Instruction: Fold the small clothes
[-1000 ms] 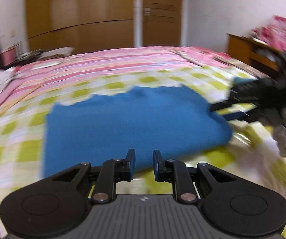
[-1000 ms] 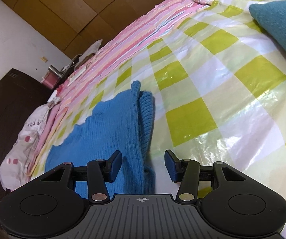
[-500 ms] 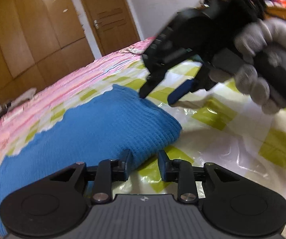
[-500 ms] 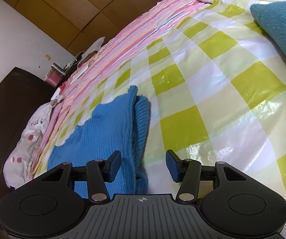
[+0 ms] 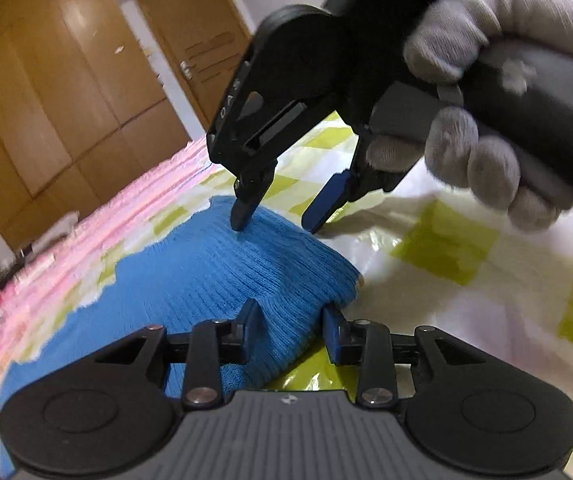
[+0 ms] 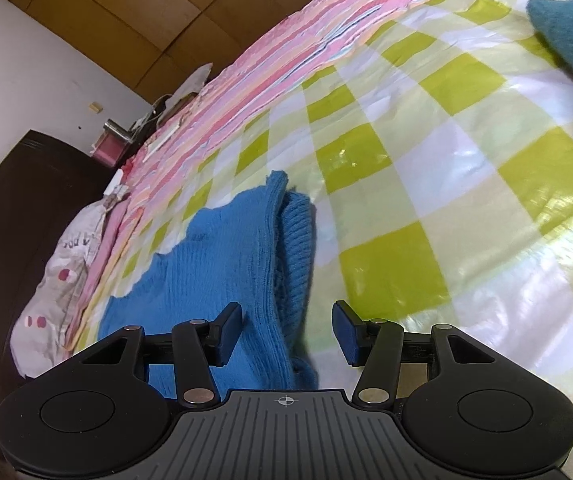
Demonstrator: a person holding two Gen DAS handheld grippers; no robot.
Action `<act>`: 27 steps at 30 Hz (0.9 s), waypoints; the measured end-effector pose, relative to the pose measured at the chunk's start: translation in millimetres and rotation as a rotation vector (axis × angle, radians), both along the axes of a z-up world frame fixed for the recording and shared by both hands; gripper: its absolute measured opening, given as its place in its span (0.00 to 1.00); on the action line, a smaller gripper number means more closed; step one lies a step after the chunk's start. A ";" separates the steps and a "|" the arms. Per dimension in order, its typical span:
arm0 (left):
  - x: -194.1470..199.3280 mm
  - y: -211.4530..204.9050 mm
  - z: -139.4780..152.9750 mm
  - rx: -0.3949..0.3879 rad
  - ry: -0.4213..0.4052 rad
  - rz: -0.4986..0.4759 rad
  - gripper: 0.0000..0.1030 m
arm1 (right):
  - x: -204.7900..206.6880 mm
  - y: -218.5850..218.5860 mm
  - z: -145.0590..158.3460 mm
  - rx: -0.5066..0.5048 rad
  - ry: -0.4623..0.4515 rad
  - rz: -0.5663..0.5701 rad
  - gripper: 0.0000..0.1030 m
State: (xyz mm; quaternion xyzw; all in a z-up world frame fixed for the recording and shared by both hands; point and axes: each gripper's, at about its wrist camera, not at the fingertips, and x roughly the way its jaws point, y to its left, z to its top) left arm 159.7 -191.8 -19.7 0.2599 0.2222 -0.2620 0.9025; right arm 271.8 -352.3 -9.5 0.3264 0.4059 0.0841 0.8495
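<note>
On bed, both claws part-open astride blue knit (image 5: 214, 280) edge.

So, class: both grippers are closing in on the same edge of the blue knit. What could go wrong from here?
1. The blue knit is stacked in layers along that edge, so the left gripper may catch only the top one.
2. The right gripper works close by; the two could collide.
3. The checked sheet looks glossy, so the fold might slide when pulled.
</note>
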 end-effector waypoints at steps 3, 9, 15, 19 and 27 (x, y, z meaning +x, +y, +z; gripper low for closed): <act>1.9 9.8 5.0 -0.062 0.032 0.013 0.18 | 10.9 1.7 -0.7 -0.007 -0.002 0.007 0.51; 5.8 34.1 26.3 -0.239 0.117 0.053 0.15 | 26.9 0.6 -8.9 0.056 0.005 0.017 0.55; 10.3 49.7 41.2 -0.340 0.165 0.067 0.15 | 38.2 0.9 -14.9 0.130 0.013 0.001 0.59; 8.9 58.3 43.4 -0.369 0.174 0.069 0.15 | 32.9 -0.1 -12.8 0.134 0.021 0.015 0.59; 9.8 63.8 44.9 -0.386 0.201 0.049 0.14 | 41.1 5.6 -19.8 0.216 0.024 -0.011 0.62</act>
